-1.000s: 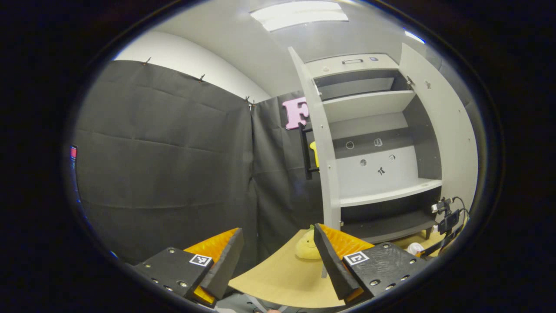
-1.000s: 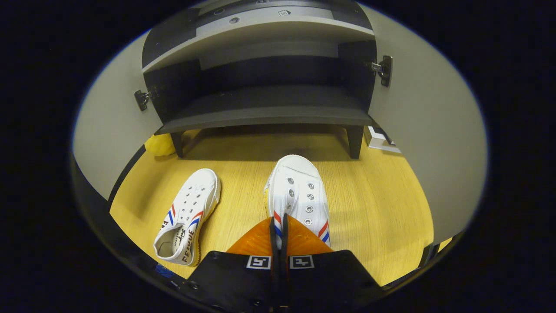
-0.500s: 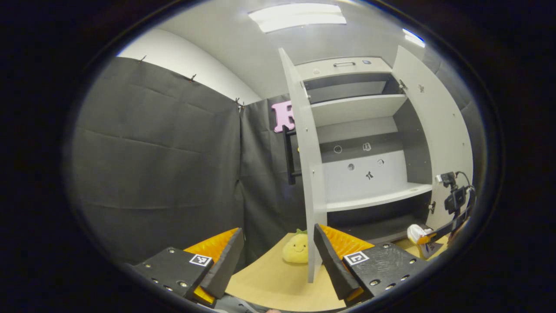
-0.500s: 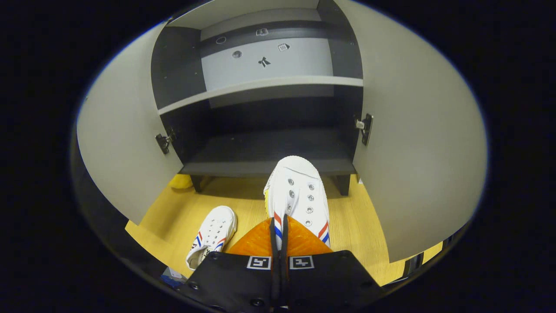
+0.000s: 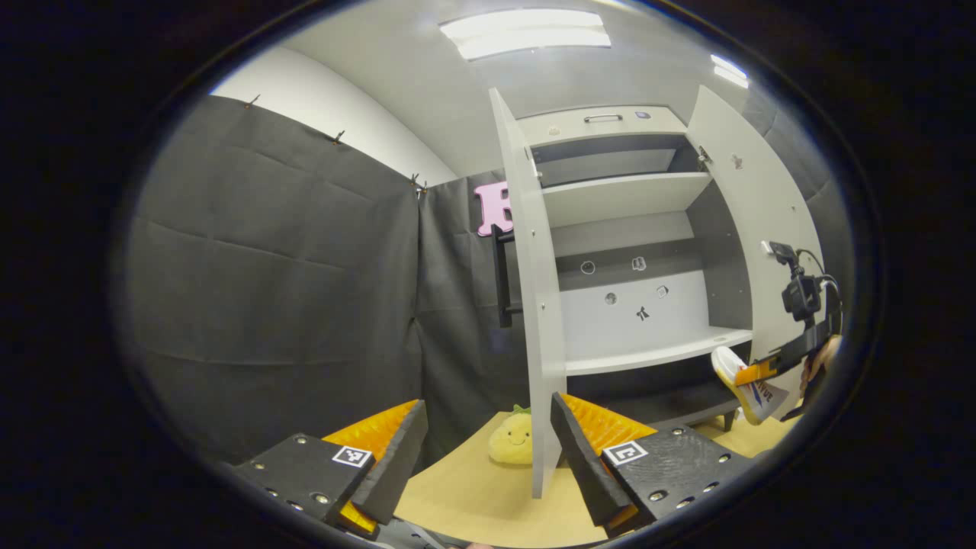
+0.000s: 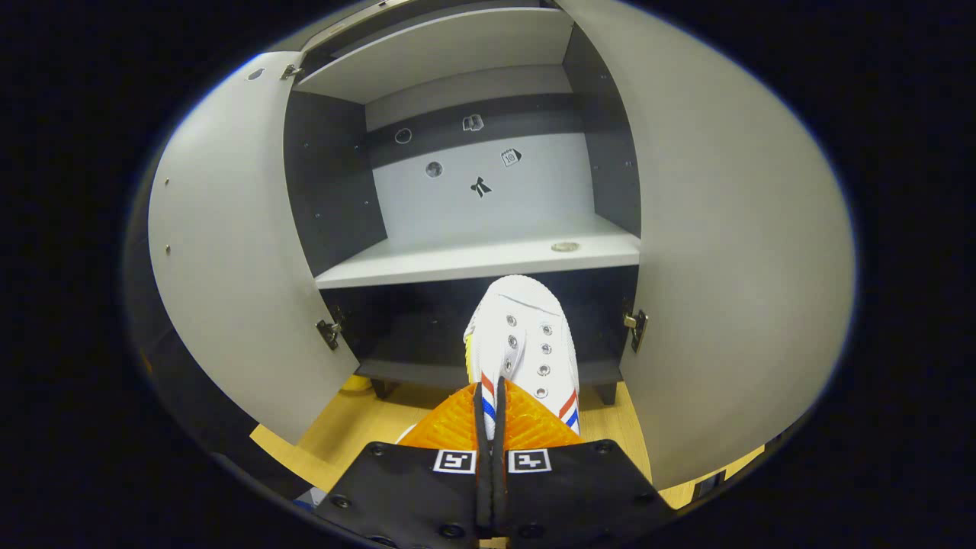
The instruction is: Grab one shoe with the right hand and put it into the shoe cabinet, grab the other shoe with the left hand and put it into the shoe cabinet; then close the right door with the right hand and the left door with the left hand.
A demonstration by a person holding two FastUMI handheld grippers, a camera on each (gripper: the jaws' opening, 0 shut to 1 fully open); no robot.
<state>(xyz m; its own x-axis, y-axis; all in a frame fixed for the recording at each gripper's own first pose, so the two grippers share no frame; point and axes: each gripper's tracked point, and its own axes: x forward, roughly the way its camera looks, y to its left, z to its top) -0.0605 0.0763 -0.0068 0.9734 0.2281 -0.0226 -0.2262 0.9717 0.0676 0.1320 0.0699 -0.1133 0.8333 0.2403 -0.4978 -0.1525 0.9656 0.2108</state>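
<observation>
I have the right tool (image 6: 488, 396) clenched on the first shoe (image 6: 522, 335), held in front of the shoe cabinet (image 6: 473, 259), level with its middle shelf. Left tool (image 5: 488, 450) released, idle. Second shoe and both doors remain.

The right gripper (image 6: 488, 396) has its two fingers pressed nearly together, pinching the heel edge of a white shoe (image 6: 522, 339) that points straight forward along them. In the left gripper view this same gripper (image 5: 755, 372) sits far off to the right, raised off the floor, with part of a hand (image 5: 816, 366) behind it. The left gripper (image 5: 488, 450) is level and pointing forward, its fingers spread wide apart with nothing between them.
</observation>
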